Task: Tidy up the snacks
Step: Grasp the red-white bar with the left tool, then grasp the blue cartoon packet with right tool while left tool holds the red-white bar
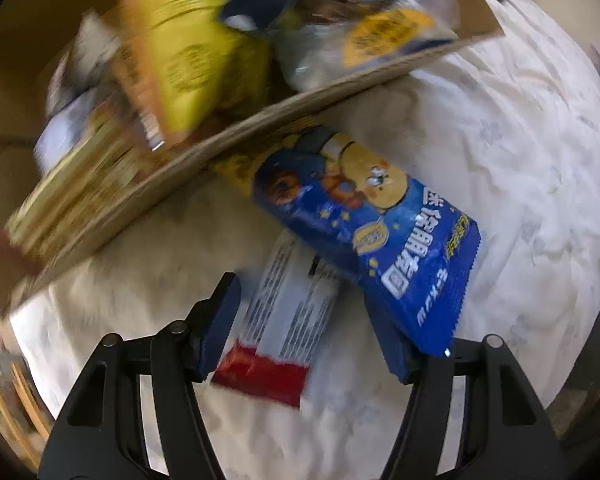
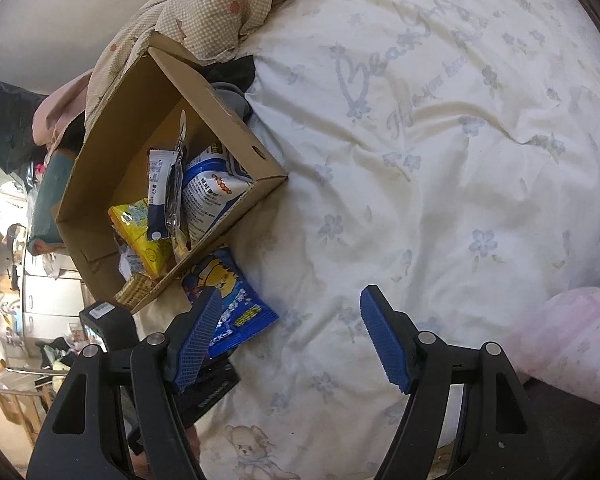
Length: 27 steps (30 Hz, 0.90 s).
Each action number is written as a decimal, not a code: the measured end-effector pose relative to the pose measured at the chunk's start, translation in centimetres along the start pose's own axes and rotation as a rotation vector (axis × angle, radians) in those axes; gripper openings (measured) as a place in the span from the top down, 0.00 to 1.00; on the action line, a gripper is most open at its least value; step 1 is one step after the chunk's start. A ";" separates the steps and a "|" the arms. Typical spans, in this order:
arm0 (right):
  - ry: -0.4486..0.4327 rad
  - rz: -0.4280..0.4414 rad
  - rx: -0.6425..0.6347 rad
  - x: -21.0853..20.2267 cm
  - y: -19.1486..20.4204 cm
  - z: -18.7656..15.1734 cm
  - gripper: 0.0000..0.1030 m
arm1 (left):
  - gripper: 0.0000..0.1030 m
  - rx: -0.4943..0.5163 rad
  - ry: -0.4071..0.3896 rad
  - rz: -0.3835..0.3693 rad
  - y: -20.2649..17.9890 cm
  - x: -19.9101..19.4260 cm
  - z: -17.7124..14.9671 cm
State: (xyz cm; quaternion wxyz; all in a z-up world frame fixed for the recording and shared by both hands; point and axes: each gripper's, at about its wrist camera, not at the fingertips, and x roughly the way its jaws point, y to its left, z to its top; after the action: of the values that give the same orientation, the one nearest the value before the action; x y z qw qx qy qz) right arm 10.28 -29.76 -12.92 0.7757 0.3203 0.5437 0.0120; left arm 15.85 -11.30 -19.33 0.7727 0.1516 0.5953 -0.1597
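Observation:
A cardboard box [image 1: 260,120] holding several snack packs lies on the bed; it also shows in the right wrist view [image 2: 140,92]. A blue snack bag [image 1: 364,220] lies on the sheet against the box wall, and also shows in the right wrist view [image 2: 240,304]. Partly under it lies a white and red snack pack [image 1: 288,320]. My left gripper [image 1: 312,328] is open, its jaws on either side of the white and red pack, the right finger under the blue bag's corner. My right gripper [image 2: 296,336] is open and empty above the sheet.
The white flowered bed sheet [image 2: 420,160] spreads to the right. A checked quilt [image 2: 220,4] lies behind the box. A pink cushion [image 2: 572,340] sits at the right. Dark clothing [image 2: 236,76] lies by the box's far side. Furniture and clutter [image 2: 40,300] stand at the left.

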 end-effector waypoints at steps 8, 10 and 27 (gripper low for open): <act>0.008 0.001 -0.027 0.3 1.0 -0.2 0.27 | 0.73 0.001 -0.013 -0.049 0.1 -0.7 0.6; 0.003 0.001 -0.033 0.2 1.1 -0.3 0.27 | 0.73 -0.012 0.003 -0.049 0.2 -1.1 -0.2; 0.064 0.033 -0.087 1.7 2.7 -0.8 0.27 | 0.73 -0.407 -0.060 -0.058 4.6 -11.8 -8.6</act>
State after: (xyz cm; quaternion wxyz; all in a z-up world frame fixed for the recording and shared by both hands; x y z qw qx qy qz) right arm 11.15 -26.60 -13.12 0.7708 0.2949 0.5616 0.0587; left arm 7.46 -2.69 -9.82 0.7999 -0.0298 0.5962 -0.0625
